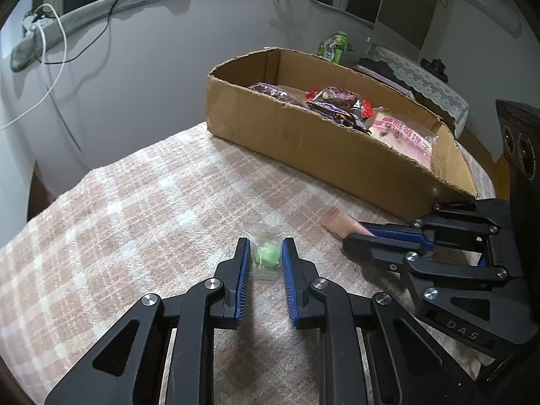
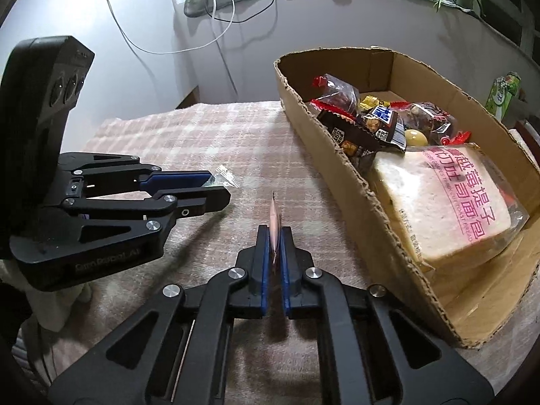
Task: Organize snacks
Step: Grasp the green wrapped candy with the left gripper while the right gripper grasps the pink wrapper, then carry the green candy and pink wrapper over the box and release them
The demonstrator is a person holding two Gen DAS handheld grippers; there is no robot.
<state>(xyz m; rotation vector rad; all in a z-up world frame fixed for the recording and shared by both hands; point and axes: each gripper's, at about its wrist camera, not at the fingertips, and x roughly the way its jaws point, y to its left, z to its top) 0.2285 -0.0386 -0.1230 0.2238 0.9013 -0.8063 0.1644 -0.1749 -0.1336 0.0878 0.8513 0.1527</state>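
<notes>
A green candy in a clear wrapper (image 1: 266,254) lies on the checked cloth between the open fingers of my left gripper (image 1: 266,246), which straddles it without clamping. In the right wrist view the left gripper (image 2: 216,185) has the wrapper's end (image 2: 223,174) poking out past its tips. My right gripper (image 2: 275,233) is shut on a thin flat pink packet (image 2: 274,219), held edge-on just above the cloth. That packet (image 1: 339,222) and the right gripper (image 1: 357,234) show at the right of the left wrist view. The cardboard box (image 1: 303,141) holds several snacks.
The box (image 2: 341,182) holds a bagged toast loaf (image 2: 445,202), dark chocolate bars (image 2: 368,128) and red-ended packets. A green carton (image 1: 334,45) stands behind the box. The checked cloth (image 1: 135,209) covers the table; its edge drops off at the left. Cables hang on the wall.
</notes>
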